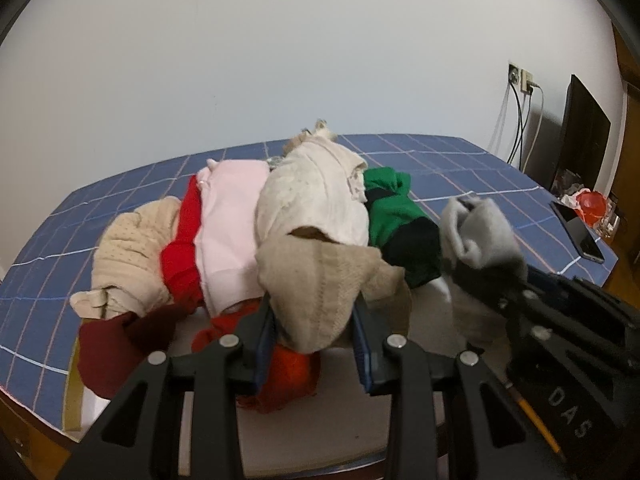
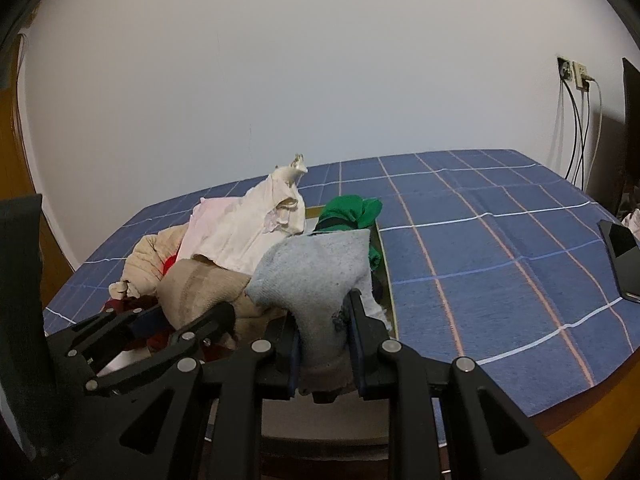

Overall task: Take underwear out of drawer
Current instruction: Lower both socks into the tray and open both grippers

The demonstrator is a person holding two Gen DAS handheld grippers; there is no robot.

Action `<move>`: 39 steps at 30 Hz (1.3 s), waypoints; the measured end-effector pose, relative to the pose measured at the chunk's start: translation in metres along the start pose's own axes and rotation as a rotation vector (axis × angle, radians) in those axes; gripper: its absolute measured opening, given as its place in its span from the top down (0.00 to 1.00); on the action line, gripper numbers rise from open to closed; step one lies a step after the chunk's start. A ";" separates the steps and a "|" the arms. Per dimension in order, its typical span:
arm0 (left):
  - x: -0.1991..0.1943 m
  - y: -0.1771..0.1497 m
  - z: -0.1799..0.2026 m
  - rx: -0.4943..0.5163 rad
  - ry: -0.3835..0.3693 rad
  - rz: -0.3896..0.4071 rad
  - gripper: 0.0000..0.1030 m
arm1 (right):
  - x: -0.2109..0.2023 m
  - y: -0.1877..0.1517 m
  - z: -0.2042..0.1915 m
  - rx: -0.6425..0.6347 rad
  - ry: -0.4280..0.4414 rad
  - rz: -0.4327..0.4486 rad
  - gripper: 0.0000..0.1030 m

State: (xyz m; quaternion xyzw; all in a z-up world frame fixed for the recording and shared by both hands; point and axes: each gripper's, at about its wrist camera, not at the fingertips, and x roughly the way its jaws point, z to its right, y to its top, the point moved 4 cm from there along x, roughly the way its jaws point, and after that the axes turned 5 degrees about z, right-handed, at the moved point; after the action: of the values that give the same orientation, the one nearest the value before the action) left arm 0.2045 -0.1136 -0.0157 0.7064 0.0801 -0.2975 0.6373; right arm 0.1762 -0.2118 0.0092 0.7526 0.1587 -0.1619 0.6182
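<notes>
Two grippers each clamp a piece of cloth above a heap of garments. The left gripper [image 1: 314, 340] has its jaws pressed against a beige knit garment [image 1: 320, 292], which bulges up between the blue pads and drapes forward over them. The right gripper [image 2: 326, 344] is closed on a pale grey sock-like piece [image 2: 316, 280], pinched at its narrow lower end so that the wider part stands up in front of the camera.

The heap lies in a shallow drawer [image 2: 386, 276] that rests on a table covered by a blue checked cloth [image 2: 500, 240]; only the drawer's pale floor and a thin side wall show. In it, seen from the left wrist, lie a tan ribbed piece [image 1: 132, 256] at the left, a red garment [image 1: 184, 248] beside it, a pink one [image 1: 228, 216], a cream lacy one [image 1: 316, 196] on top in the middle, and a green-and-dark one [image 1: 400, 224] to the right. A dark maroon piece [image 1: 108, 344] hangs over the near left edge, and an orange-red one [image 1: 288, 372] lies under the left gripper. Whether the two gripped pieces are lifted clear of the heap or touch it is hard to tell, since the cloth hides the contact.

A dark phone [image 1: 580, 232] lies on the cloth at the far right, and cables [image 2: 580, 128] hang from wall sockets behind the table.
</notes>
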 end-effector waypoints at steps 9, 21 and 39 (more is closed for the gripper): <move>0.009 -0.002 -0.002 -0.013 -0.002 -0.015 0.69 | 0.023 -0.004 0.004 0.029 0.005 -0.066 0.78; 0.021 -0.004 -0.002 -0.008 0.012 -0.005 0.69 | 0.043 -0.009 0.005 0.040 0.004 -0.118 0.78; 0.011 -0.013 -0.027 -0.121 0.063 -0.034 0.18 | 0.041 -0.010 0.015 0.121 0.076 -0.149 0.73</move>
State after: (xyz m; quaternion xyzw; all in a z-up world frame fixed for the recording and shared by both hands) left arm 0.2154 -0.0883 -0.0327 0.6739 0.1298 -0.2805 0.6710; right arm 0.2081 -0.2229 -0.0199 0.7804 0.2273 -0.1880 0.5513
